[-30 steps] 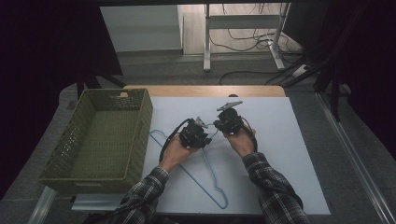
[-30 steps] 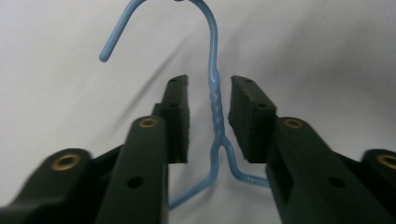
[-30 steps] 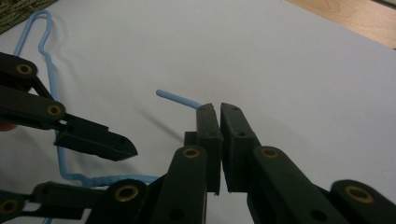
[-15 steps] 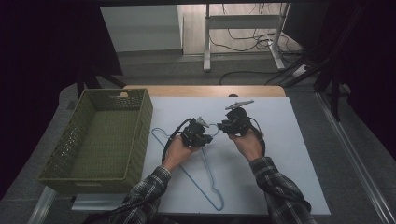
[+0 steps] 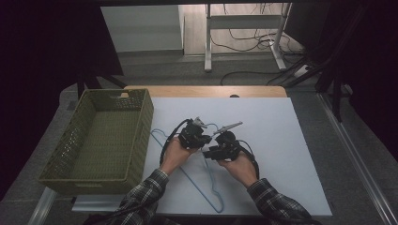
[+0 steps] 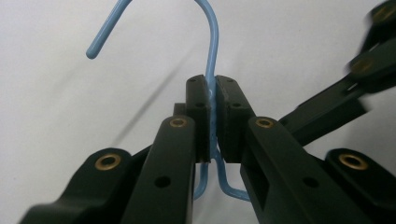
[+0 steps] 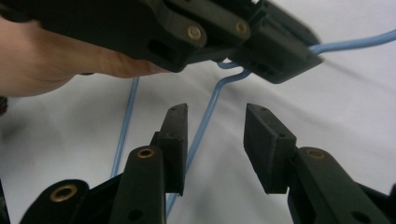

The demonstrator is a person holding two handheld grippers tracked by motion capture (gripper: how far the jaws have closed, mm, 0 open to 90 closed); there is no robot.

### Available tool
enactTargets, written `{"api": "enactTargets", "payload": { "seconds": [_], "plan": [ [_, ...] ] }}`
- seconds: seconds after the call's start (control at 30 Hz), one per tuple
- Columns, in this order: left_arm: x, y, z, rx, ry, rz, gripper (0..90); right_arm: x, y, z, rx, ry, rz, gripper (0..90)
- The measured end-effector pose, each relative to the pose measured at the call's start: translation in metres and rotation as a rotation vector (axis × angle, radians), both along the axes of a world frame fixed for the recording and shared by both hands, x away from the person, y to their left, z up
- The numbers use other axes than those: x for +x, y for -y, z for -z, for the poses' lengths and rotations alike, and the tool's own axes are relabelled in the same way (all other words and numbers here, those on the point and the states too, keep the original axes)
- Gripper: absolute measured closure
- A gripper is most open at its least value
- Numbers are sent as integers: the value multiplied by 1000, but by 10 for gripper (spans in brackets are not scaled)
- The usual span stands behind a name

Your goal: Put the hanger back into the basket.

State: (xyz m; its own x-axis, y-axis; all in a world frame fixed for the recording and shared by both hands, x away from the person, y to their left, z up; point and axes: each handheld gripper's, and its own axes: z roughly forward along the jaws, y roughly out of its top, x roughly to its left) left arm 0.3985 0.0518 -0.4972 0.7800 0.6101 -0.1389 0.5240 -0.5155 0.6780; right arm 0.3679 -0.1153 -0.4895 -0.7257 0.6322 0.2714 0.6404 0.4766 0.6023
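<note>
From up high, the thin light-blue wire coat hanger (image 5: 202,183) lay on the white table sheet (image 5: 281,140), hook end far and its long shoulder running toward the near edge, just right of the olive-green woven plastic basket (image 5: 101,136). The left gripper (image 5: 201,136) sat at the hanger's neck, with the right gripper (image 5: 211,151) right beside it, a bit nearer and to the right. In the left gripper view, the black jaws were pressed together on the blue wire just below the hook, pinching it tight. In the right gripper view, the jaws had just been opening and stood spread, with one arm of the hanger running up between them but not touching the pads; the other gripper and the hand (image 7: 60,60) holding it filled the far left.
</note>
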Motion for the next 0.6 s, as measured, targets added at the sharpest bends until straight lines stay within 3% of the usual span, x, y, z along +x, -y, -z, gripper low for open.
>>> {"api": "enactTargets", "payload": {
  "seconds": [0.1,0.13,0.23,0.33,0.4,0.47,0.5,0.57,0.6],
  "plan": [
    [-1,-2,0,-11,0,-2,851,2,-2,5,32,-40,7,601],
    [-1,-1,1,-35,-2,-14,851,2,-2,7,38,-62,12,612],
    [-2,-5,-1,-19,3,3,850,4,-6,13,70,-106,15,687],
    [-5,-6,-5,-33,9,8,850,3,-8,13,64,-115,19,784],
    [-6,-7,-6,-36,8,9,849,3,-8,13,71,-123,19,795],
    [-8,-12,-12,-77,9,8,839,3,-5,10,95,-159,46,835],
    [-8,-12,-12,-77,9,8,816,3,-5,10,95,-159,46,835],
    [-13,-17,-23,-95,23,12,719,4,3,2,149,-192,59,868],
    [-13,-17,-23,-95,23,12,682,4,5,-2,146,-180,54,869]
  ]
}}
